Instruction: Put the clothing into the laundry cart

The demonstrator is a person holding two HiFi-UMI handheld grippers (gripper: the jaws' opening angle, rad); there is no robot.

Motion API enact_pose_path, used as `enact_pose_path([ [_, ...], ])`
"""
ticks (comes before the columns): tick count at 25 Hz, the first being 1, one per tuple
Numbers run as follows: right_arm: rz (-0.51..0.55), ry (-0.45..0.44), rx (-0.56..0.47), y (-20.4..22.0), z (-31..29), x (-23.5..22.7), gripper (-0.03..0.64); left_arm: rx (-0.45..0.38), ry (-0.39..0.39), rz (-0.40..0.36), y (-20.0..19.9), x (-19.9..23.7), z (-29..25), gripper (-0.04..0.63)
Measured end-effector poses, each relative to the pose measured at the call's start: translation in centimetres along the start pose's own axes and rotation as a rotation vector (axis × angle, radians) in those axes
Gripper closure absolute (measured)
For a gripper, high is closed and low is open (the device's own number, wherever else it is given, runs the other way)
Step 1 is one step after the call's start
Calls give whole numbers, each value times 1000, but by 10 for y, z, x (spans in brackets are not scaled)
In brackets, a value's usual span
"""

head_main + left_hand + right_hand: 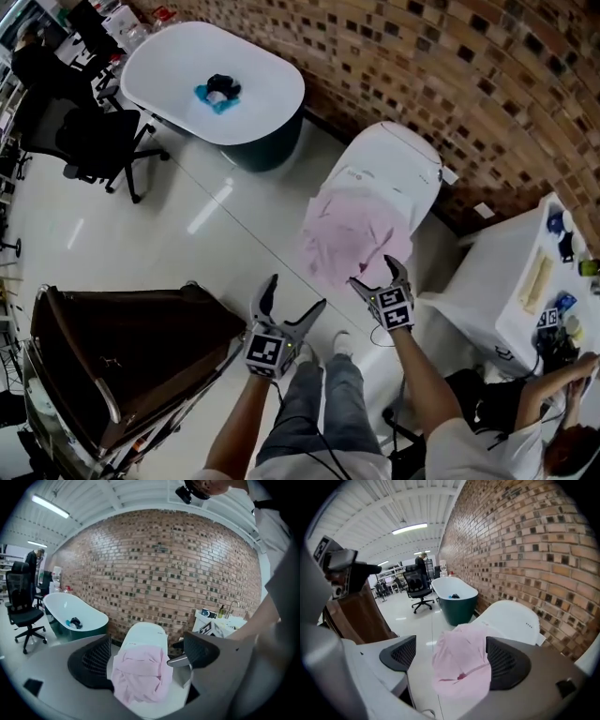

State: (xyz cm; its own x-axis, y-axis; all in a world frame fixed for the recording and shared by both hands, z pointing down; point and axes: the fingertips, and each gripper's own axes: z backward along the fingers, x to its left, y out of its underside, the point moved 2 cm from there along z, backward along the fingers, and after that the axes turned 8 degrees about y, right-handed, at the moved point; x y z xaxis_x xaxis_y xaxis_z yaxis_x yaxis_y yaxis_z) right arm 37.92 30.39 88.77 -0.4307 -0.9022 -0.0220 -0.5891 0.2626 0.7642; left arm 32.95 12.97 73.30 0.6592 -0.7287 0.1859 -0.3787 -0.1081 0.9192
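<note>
Left gripper (297,292): held low in front of the person, jaws wide apart, nothing pressed between the pads.
Right gripper (377,272): held just short of the garment's near hem, jaws spread, nothing gripped.
Laundry cart (122,347): brown, open-topped, set at the person's left, well apart from the garment.
Pink garment (352,239): draped over the front of a white rounded seat (398,169), its hem hanging toward the floor, creased and bunched.
Handling: judged light, soft and limp; sagging and trailing are to be expected once it is lifted.
Hold: best taken on a thick gathered fold near the upper bunch, since a single thin layer may slip from the pads.
White oval table (262,84): farther off, with a small dark and blue bundle (218,92) on it.
</note>
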Motion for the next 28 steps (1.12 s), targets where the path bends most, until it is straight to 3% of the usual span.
enact_pose_path([
  [3,8,3,82,31,-58,-18,129,15,-2,48,12,9,-18,126],
  [6,35,21,131,49,-107,-33,127,34,-3,49,32,26,-29,126],
  [8,84,43,169,60,-139,-39,83,45,-12,31,49,42,-34,126],
  [11,187,53,238,83,-185,-48,17,53,-52,67,65,60,-40,126],
  [16,197,80,389,120,-231,-63,5,80,-106,117,94,75,-31,126],
  [21,205,96,396,125,-259,-61,3,96,-143,166,113,86,-19,127],
  [25,219,47,408,114,-260,-49,125,106,-134,151,115,87,-18,129],
  [26,218,39,419,111,-257,-48,207,105,-129,143,111,85,-19,127],
  [28,178,19,451,112,-245,-48,432,99,-120,133,101,80,-18,129],
])
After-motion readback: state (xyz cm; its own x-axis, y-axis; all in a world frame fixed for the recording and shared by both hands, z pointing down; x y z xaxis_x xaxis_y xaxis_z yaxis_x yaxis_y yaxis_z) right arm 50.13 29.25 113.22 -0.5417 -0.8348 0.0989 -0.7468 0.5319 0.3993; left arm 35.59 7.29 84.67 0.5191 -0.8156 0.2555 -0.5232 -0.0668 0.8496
